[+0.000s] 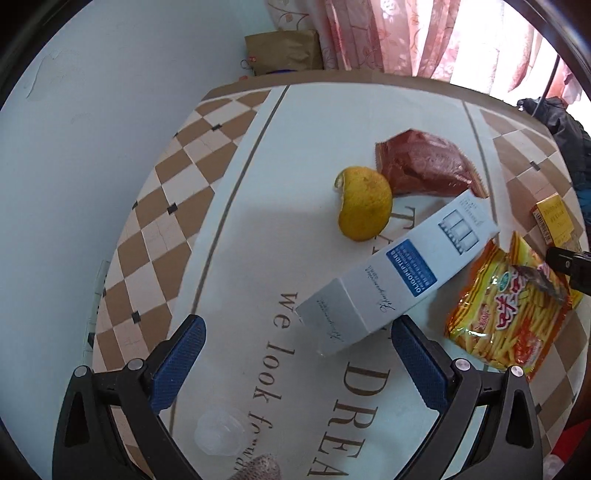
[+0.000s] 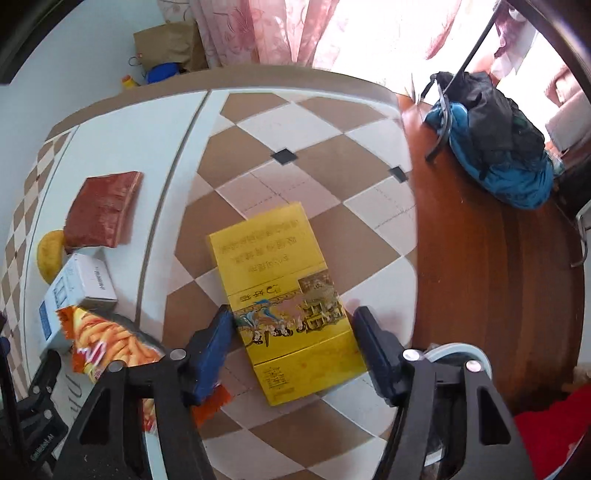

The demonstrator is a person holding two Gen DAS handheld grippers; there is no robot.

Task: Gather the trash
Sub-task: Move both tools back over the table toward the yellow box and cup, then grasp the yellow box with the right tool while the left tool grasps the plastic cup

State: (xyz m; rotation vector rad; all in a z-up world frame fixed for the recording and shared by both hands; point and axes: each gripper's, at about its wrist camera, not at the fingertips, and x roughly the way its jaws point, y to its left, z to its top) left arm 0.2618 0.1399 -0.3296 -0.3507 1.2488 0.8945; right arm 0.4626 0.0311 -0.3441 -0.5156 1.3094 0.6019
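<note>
Trash lies on a table with a checked cloth (image 1: 177, 192). My left gripper (image 1: 299, 332) is open; the near end of a long white box (image 1: 399, 273) sits between its fingertips, closer to the right finger. Beyond the box lie a yellow fruit peel (image 1: 364, 208) and a dark red wrapper (image 1: 424, 166). An orange snack bag (image 1: 506, 306) lies to the right. My right gripper (image 2: 291, 325) is open and straddles a flat yellow box (image 2: 284, 288), its left finger touching the box's edge. In the right wrist view the snack bag (image 2: 107, 339), white box (image 2: 77, 284), peel (image 2: 50, 254) and wrapper (image 2: 103, 210) sit at left.
A clear plastic cup (image 1: 221, 432) lies near my left gripper's base. A brown paper bag (image 1: 284, 51) stands on the floor beyond the table, by pink curtains (image 1: 406, 33). Right of the table edge is wooden floor (image 2: 491, 266) with a blue and black backpack (image 2: 498, 140). A white round rim (image 2: 454, 350) shows behind my right finger.
</note>
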